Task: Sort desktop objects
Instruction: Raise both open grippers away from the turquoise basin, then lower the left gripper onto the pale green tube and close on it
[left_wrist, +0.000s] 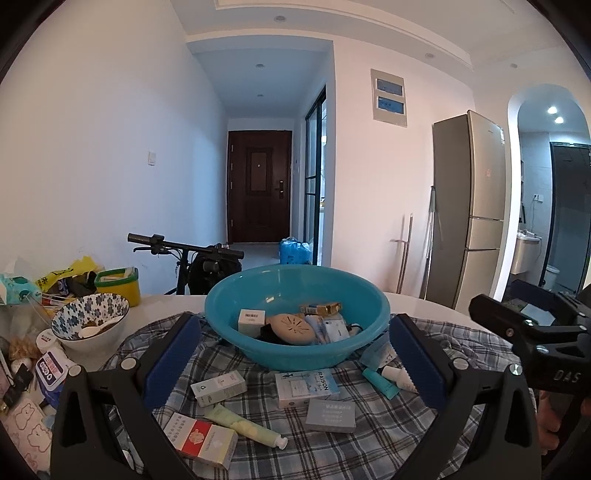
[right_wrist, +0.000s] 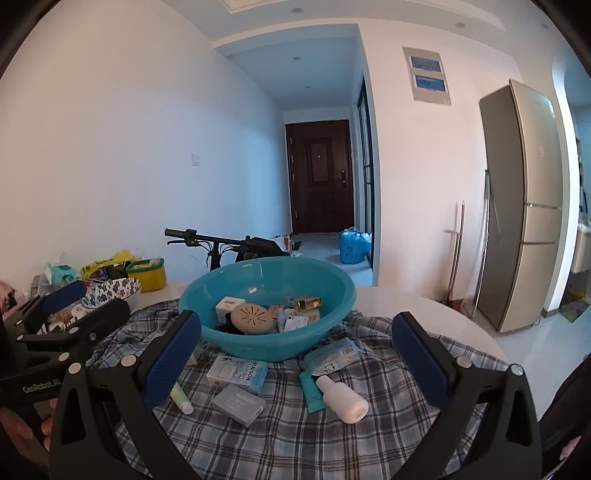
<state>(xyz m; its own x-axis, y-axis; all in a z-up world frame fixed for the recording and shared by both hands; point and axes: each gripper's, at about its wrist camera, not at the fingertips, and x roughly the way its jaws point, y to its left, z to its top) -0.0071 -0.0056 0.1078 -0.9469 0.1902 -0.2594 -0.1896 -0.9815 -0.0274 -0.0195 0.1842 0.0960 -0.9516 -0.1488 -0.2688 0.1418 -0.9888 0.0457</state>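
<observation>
Two claws hover above the counter, both spread wide and holding nothing. The left claw (left_wrist: 295, 354) frames the teal basin (left_wrist: 295, 354) between its blue pads (left_wrist: 171, 360), and the right claw (right_wrist: 295, 354) does the same from slightly further right; each one shows at the edge of the other's view.

Taking the basin as the landmark: it sits on a plaid cloth (left_wrist: 332, 450) spread over the white counter (left_wrist: 424, 306). Inside it lie a small white box (left_wrist: 251, 321), a round beige disc with slots (left_wrist: 293, 328), a gold-wrapped item (left_wrist: 327, 307) at the far side, and some pale blue-and-white packets that are hard to tell apart.

Just in front of the basin, on the cloth, lies a flat box printed RAISON (left_wrist: 306, 387). Nearer than that is a grey box (left_wrist: 330, 415). Front-left of the basin lie a small white-and-green carton (left_wrist: 218, 387), a pale green tube (left_wrist: 245, 424) and a red-and-white box (left_wrist: 201, 441). Front-right of the basin are a teal tube (right_wrist: 312, 393) and a white bottle (right_wrist: 343, 402) lying on its side, touching each other, with a clear blue packet (right_wrist: 332, 356) between them and the basin wall.

Left of the basin, off the cloth, stands a blue-flowered bowl (left_wrist: 90, 321) with a white spoon in it, and behind that a yellow-green tub (left_wrist: 118, 284) among loose clutter.
</observation>
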